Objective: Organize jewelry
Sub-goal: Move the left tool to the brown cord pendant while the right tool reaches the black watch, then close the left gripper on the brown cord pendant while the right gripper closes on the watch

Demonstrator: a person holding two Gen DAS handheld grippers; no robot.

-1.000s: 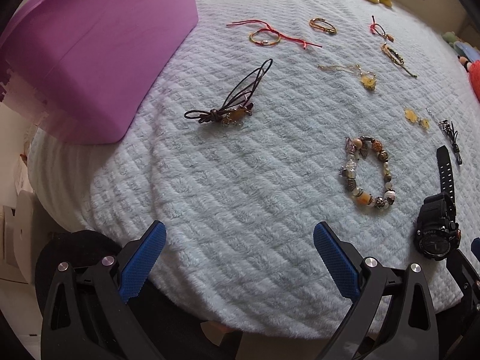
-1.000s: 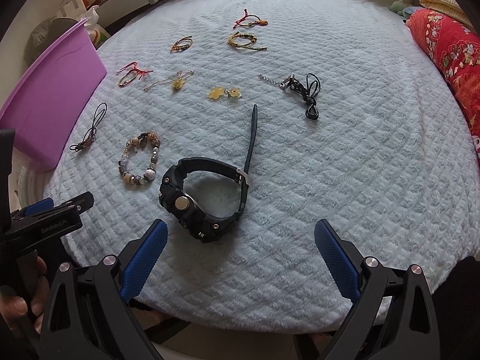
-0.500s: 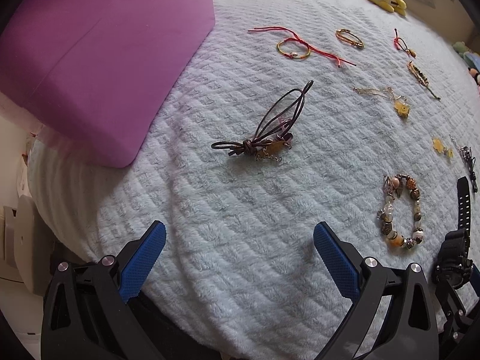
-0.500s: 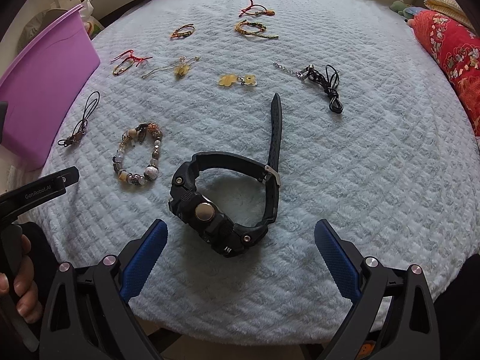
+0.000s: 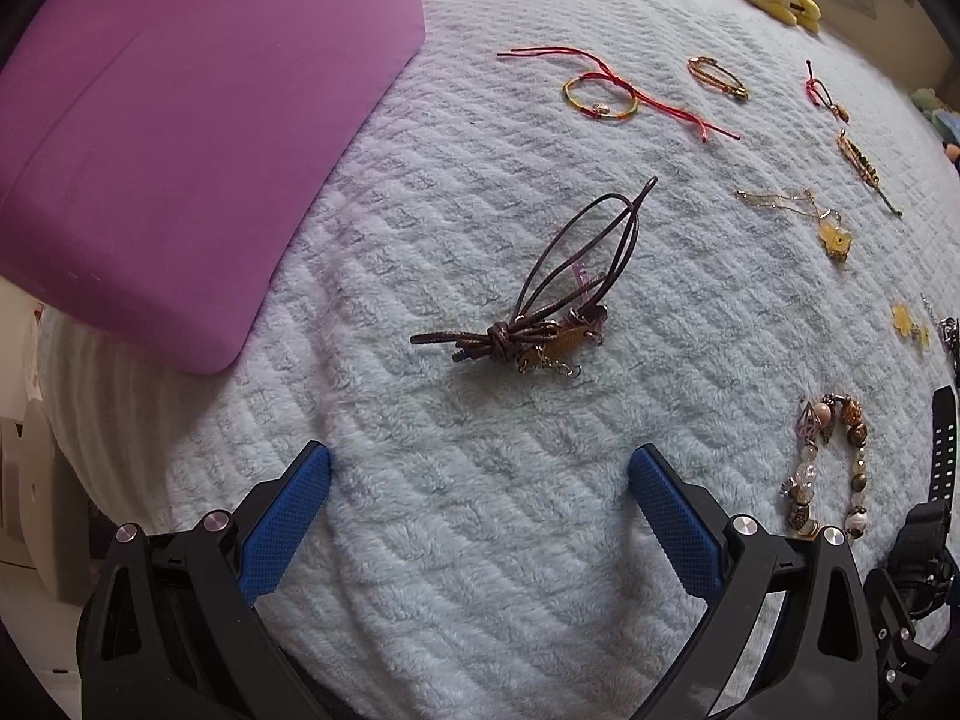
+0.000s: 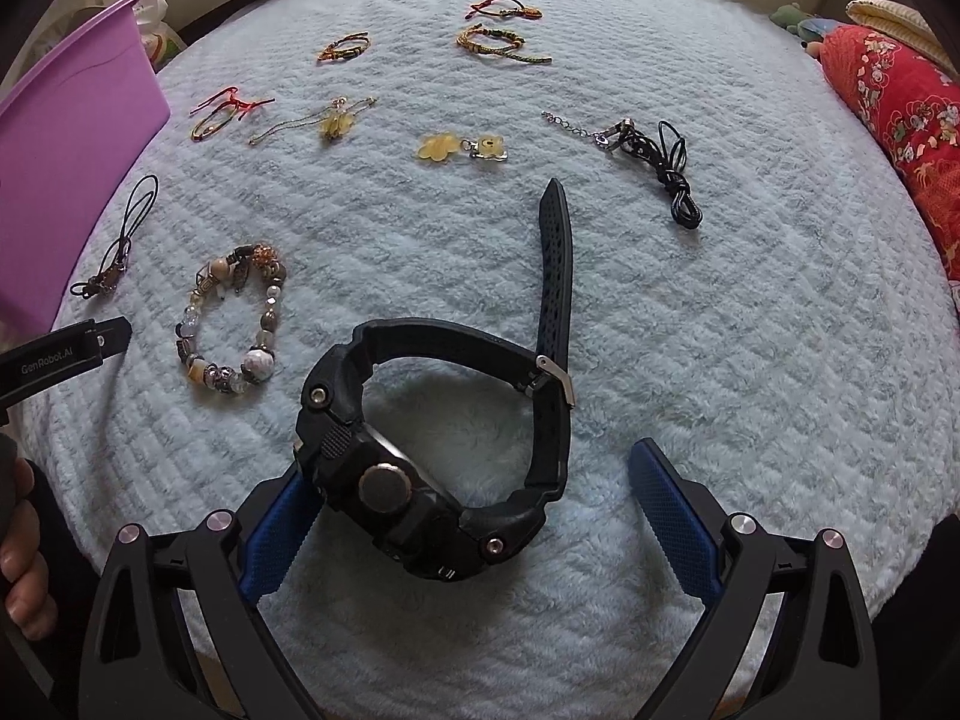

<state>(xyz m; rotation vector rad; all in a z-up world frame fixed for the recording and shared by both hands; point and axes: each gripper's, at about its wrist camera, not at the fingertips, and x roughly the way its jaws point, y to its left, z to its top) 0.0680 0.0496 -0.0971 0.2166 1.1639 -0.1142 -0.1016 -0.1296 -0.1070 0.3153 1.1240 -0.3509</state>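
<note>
Left tongs (image 5: 479,474): standing wide apart and holding nothing, hovering over the near edge of the bed (image 5: 456,540); the blue pads (image 5: 672,522) are framing bare blanket.
Brown cord bracelet (image 5: 540,306): lying just ahead of the left tongs, near the bed's left edge, its knotted end pointing toward the purple bin (image 5: 180,138).
Right tongs (image 6: 474,498): spread wide, gripping nothing; the left pad (image 6: 279,531) is sitting just beside the watch case, contact unclear.
Black watch (image 6: 432,456): resting on its side at the bed's near edge, between the right tongs' pads, its loose strap tail reaching toward the bed's middle.
Beaded bracelet (image 6: 231,321): lying left of the watch, apart from it.
Purple bin: sitting at the bed's left edge.
Other pieces: the red string bracelet (image 5: 606,93) and the black cord necklace (image 6: 660,162) are lying further back, well apart.
</note>
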